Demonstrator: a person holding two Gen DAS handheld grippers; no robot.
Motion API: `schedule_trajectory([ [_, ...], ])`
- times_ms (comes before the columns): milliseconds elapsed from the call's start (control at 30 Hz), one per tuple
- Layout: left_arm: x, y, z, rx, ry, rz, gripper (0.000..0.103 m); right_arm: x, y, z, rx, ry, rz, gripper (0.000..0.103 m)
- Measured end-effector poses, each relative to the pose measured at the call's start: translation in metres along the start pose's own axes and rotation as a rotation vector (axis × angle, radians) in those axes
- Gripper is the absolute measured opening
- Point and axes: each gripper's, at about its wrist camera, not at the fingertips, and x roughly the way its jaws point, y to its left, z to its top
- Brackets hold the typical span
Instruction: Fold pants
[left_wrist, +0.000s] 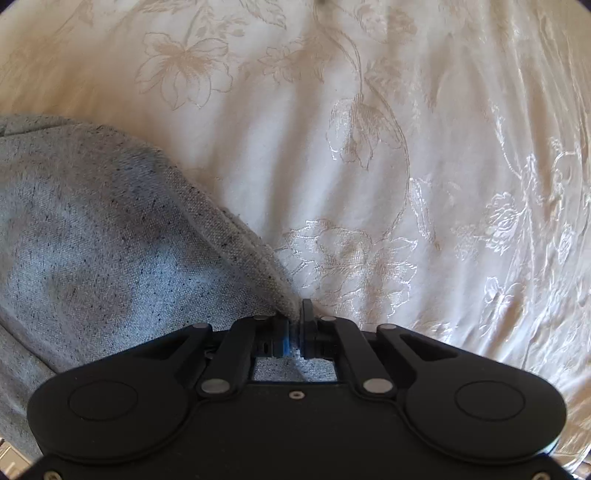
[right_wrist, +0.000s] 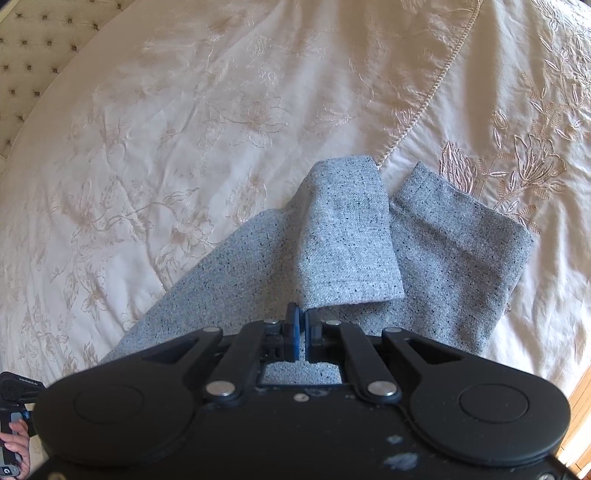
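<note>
The grey speckled pants (right_wrist: 332, 240) lie on the cream embroidered bedspread (right_wrist: 184, 110), filling the lower centre of the right wrist view, with two leg ends doubled over one another toward the upper right. In the left wrist view they take up the lower left. The right gripper (right_wrist: 302, 325) pinches an edge of the fabric just below the folded leg end, likely to lift and carry a fold. The left gripper (left_wrist: 294, 325) is pressed shut on the hem edge where cloth meets bedspread, probably holding the matching corner. A hand (right_wrist: 14, 446) on a grip shows at the lower left. A tufted headboard (right_wrist: 37, 44) sits in the upper left, well clear.
</note>
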Motion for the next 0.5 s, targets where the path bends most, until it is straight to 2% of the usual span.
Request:
schedule_trajectory([
  [100, -0.036, 0.003, -0.022, 0.043, -0.077, -0.03, 0.006, -0.005, 0.003, 0.002, -0.012, -0.017, 0.0, 0.004],
  [200, -0.08, 0.008, -0.058, 0.098, -0.163, -0.068, 0.006, -0.015, 0.003, 0.004, -0.035, -0.039, 0.009, 0.004],
  [300, -0.12, 0.021, -0.099, 0.11, -0.233, -0.099, 0.006, -0.027, -0.003, 0.004, -0.058, -0.043, 0.029, 0.004],
  [400, -0.14, 0.038, -0.146, 0.115, -0.286, -0.091, 0.006, -0.039, -0.017, 0.001, -0.087, -0.044, 0.04, 0.004],
  [500, -0.134, 0.053, -0.188, 0.102, -0.288, -0.047, 0.006, -0.047, -0.035, -0.006, -0.115, -0.033, 0.039, 0.004],
])
